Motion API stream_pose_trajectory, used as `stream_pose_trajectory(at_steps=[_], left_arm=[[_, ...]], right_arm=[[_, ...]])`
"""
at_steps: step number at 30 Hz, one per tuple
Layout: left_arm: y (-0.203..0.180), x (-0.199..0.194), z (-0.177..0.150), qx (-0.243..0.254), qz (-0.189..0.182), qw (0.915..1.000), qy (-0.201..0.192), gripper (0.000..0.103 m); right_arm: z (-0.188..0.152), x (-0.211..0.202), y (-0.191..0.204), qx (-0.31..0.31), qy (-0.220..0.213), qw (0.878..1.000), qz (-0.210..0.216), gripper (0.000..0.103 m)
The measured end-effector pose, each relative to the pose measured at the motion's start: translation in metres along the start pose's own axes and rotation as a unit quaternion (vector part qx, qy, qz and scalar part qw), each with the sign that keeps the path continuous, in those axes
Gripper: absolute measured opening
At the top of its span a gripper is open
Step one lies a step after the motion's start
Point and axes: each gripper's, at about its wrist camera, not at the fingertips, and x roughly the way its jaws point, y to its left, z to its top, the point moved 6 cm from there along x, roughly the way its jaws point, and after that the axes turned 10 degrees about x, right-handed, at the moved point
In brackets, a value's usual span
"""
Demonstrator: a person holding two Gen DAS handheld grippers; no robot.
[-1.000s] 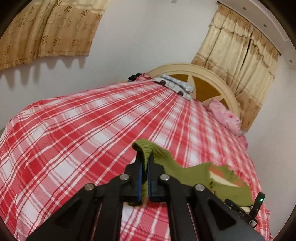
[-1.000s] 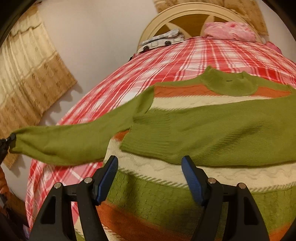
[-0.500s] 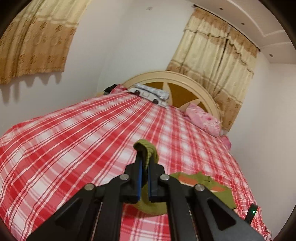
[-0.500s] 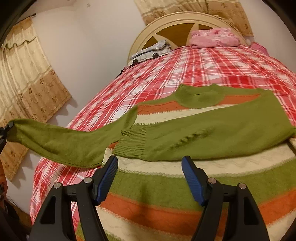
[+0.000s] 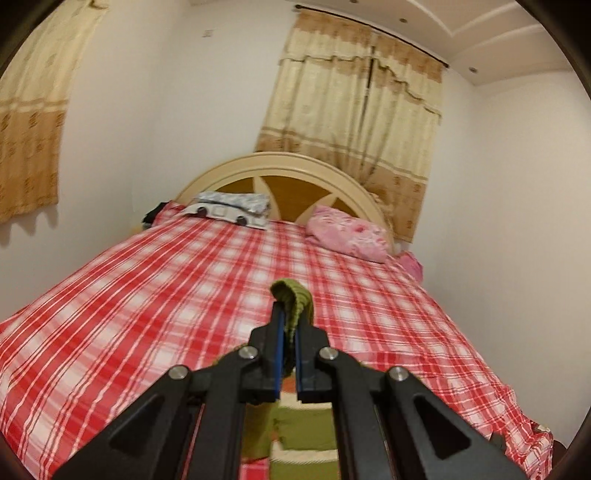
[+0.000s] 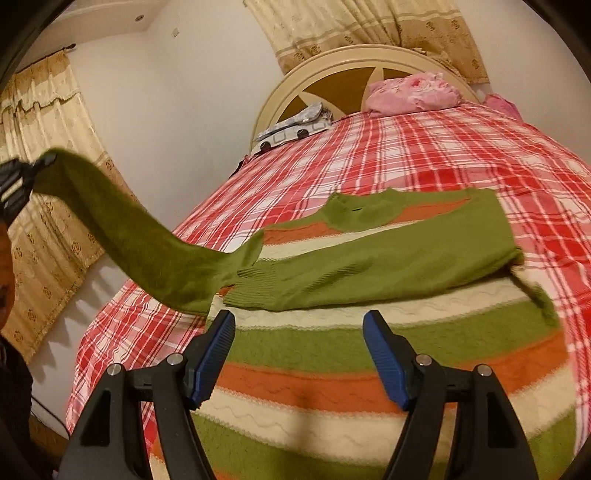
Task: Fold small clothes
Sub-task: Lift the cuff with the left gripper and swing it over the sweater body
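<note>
Overhead at far left, the left gripper [image 6: 44,161] lifts the cuff of a green knitted sleeve [image 6: 140,240] clear of the bed, its jaws pressed together on the ribbed fabric; in its own camera the cuff [image 5: 293,301] bulges out above the blue pads [image 5: 279,354]. From there the sleeve stretches down and rightward to the shoulder of a small striped sweater [image 6: 332,373] in green, orange and cream bands, which lies spread flat on the red-and-white plaid bedsheet [image 6: 424,155]. Its other sleeve [image 6: 369,269] is folded across the chest, the ribbed cuff ending near the raised sleeve's shoulder seam. Lower centre, the right gripper [image 6: 298,356] hovers above the sweater's lower bands with its blue-padded jaws spread wide and nothing between them. Farther up the bed, a grey-and-white printed pillow [image 6: 291,131] lies at the left of the cream arched wooden headboard [image 6: 351,62], and a pink floral pillow [image 6: 413,92] sits to the right of it. Beige patterned curtains [image 6: 369,26] hang behind the headboard and along the left-hand wall.
</note>
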Motion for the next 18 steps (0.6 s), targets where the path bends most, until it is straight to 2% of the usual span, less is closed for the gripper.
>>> stream_pose_trajectory(at_steps=[4,9,18], left_arm=[[-0.037,0.012,0.019,0.011,-0.022,0.9997,-0.008,0.004],[-0.078,0.033,0.027,0.029,-0.039,0.9988,-0.005,0.004],[-0.141,0.091,-0.003,0.042,-0.064,0.9963,0.039,0.004]], right_arm=[[0.001,-0.018,-0.016,0.006,-0.006,1.000,-0.011,0.072],[-0.001,-0.036,-0.032,0.007,-0.013,1.000,-0.016,0.073],[-0.013,-0.065,-0.069,0.036,-0.024,0.999,-0.023,0.073]])
